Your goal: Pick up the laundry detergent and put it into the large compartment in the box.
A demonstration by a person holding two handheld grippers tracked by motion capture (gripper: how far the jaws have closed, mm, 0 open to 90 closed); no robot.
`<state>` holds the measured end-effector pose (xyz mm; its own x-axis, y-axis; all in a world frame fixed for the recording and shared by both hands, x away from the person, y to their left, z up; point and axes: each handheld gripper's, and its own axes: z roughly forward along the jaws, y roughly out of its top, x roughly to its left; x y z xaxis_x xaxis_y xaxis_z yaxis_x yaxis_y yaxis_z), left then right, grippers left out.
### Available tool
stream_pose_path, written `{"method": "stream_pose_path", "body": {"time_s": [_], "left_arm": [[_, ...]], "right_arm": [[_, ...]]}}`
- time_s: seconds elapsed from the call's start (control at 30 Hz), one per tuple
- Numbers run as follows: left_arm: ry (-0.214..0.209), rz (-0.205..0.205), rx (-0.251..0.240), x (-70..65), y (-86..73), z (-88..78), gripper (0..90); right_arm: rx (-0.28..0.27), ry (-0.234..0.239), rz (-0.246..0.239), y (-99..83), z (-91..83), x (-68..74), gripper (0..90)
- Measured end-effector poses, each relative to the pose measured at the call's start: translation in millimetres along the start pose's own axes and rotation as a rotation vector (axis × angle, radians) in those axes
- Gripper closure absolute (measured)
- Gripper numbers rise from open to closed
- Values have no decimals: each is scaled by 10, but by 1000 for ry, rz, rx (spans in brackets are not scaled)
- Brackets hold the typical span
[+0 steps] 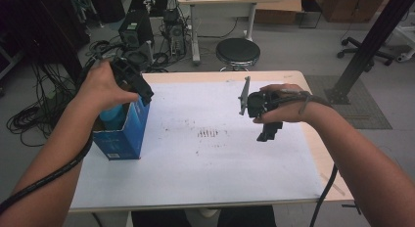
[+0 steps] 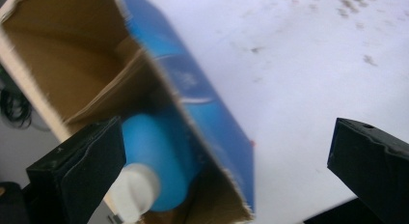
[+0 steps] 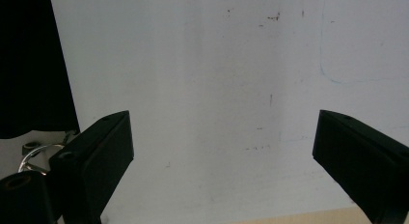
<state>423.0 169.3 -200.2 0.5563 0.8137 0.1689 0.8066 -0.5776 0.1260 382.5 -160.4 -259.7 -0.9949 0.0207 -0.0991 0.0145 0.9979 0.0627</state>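
both grippers' fingers spread, the left gripper (image 1: pixel 139 87) above the blue bottle (image 2: pixel 156 154) in its box (image 1: pixel 128 134).

Blue cardboard box (image 1: pixel 125 131) w/ raw brown inside, smooth plastic bottle (image 2: pixel 154 156).

The high view is looking forward and down over the whole worktop (image 1: pixel 205 183) from the person's side. The left gripper view is sitting close above the box (image 2: pixel 212 127), sharing it with the high view. The right gripper view is facing down, near the white sheet (image 3: pixel 202 89).
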Motion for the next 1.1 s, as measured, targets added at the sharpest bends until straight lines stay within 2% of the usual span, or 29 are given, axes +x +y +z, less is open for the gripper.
{"method": "stream_pose_path", "body": {"time_s": [0.07, 0.1, 0.13, 0.17, 0.2, 0.23, 0.27, 0.3, 0.33, 0.37, 0.43, 0.47, 0.53, 0.6, 0.63, 0.67, 0.73, 0.87, 0.9, 0.93, 0.97, 1.0, 1.03, 1.07, 1.1], "left_arm": [[-31, 67, -2, -111, 70, -44, 2], [-31, 67, -2, -111, 70, -44, 2], [-54, 122, -16, -171, 103, -84, 2], [-61, 147, -21, -204, 119, -99, 2], [-61, 147, -21, -204, 119, -99, 2], [-64, 216, -38, -281, 152, -130, 2], [-64, 216, -38, -281, 152, -130, 2], [-64, 272, -45, -346, 176, -148, 2], [-64, 272, -45, -346, 176, -148, 2], [-66, 324, -53, -406, 195, -162, 2], [-56, 393, -50, -470, 216, -175, 2], [-58, 415, -53, -499, 229, -183, 2], [-77, 454, -46, -520, 267, -190, 2], [-76, 464, -49, -528, 277, -190, 2], [-88, 492, -40, -537, 309, -186, 2], [-88, 492, -40, -537, 309, -186, 2], [-91, 523, -39, -544, 351, -179, 2], [-95, 581, -59, -561, 390, -195, 2], [-95, 581, -59, -561, 390, -195, 2], [-110, 603, -78, -571, 401, -213, 2], [-110, 603, -78, -571, 401, -213, 2], [-112, 628, -100, -584, 406, -230, 2], [-123, 640, -95, -589, 414, -235, 2], [-113, 663, -103, -606, 414, -240, 2], [-113, 663, -103, -606, 414, -240, 2]], "right_arm": [[-2, 1, 1, -3, 2, -3, 70], [-2, 1, 1, -3, 2, -3, 70], [3, 3, 2, -2, -1, -6, 70], [5, 4, 2, -3, -2, -6, 70], [6, 4, 3, -3, -2, -8, 70], [4, 5, 4, -5, -1, -8, 70], [4, 5, 4, -5, -1, -8, 70], [7, 7, 4, -9, -1, -15, 70], [7, 7, 4, -9, -1, -15, 70], [10, 8, 6, -11, -2, -20, 70], [12, 10, 8, -12, -3, -25, 70], [13, 12, 8, -12, -3, -27, 70], [15, 14, 9, -11, -2, -35, 70], [16, 14, 10, -10, -1, -40, 70], [17, 15, 11, -8, 0, -44, 69], [17, 15, 11, -8, 0, -44, 69], [18, 15, 12, -4, 1, -52, 70], [19, 16, 16, -11, 0, -63, 69], [19, 16, 16, -11, 0, -63, 69], [19, 16, 15, -16, 4, -69, 70], [19, 16, 15, -16, 4, -69, 70], [17, 19, 16, -18, 6, -70, 69], [17, 19, 16, -17, 5, -70, 68], [16, 20, 16, -17, 5, -68, 67], [16, 20, 16, -17, 5, -68, 67]]}}
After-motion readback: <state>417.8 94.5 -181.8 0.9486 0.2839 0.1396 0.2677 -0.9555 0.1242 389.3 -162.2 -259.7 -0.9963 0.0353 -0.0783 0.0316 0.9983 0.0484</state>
